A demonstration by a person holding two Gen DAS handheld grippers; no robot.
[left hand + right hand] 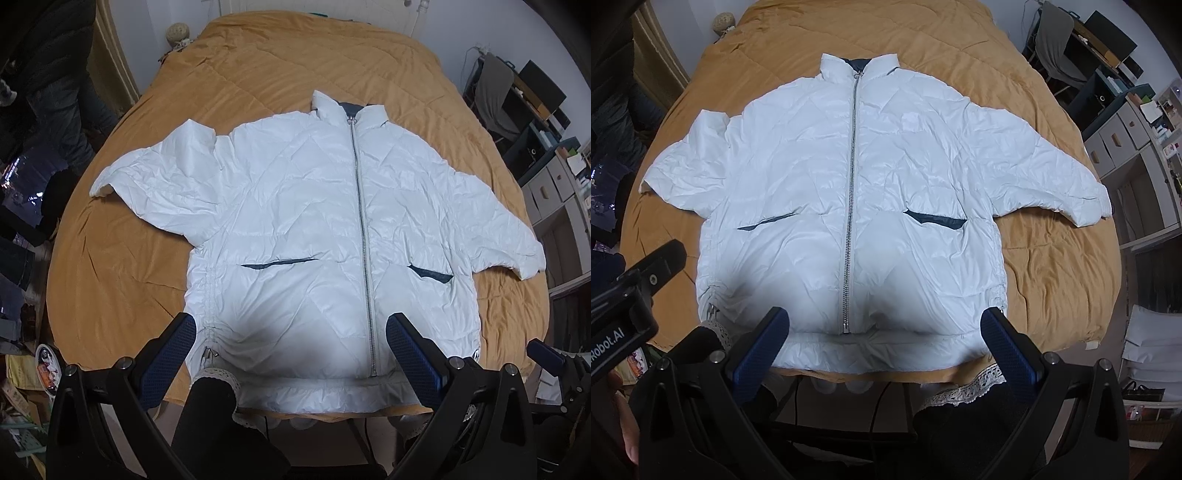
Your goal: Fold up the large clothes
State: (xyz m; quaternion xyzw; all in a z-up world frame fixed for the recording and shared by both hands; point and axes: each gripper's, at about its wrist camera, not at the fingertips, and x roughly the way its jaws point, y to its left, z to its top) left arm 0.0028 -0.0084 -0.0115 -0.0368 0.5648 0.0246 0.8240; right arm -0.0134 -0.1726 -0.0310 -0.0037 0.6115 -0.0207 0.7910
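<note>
White puffer jacket (306, 229) lies flat, front up, in the middle of the bed's mustard quilt (295, 66). Its long axis runs w/ the zipper (364, 236): collar (347, 107) points to the far end of the bed, hem (306, 391) sits at the near edge, close to the grippers. Zipper is silver metal, done up from hem to collar. Both sleeves are spread sideways, left sleeve (147, 177) and right sleeve (498, 221), so the jacket is about as wide as it is long. Fabric is shiny, thin, crinkled, w/ faint diamond quilting. Two slanted pocket slits (934, 219) show dark blue lining, one each side of the zipper; same dark lining shows inside the collar. Side seams near the hem are gathered, w/ small metal toggles.

Quilt under the jacket is soft, matte, stitched in big panels — rumpled beyond the sleeves.

Left gripper (291, 354) hovers over the hem, left of the zipper, jaws spread wide, nothing between the blue textured pads. Right gripper (884, 343) hovers over the hem right of the zipper — jaws also spread wide, empty.

Below the hem: dark clothing w/ white lace trim (975, 380) on the person.
</note>
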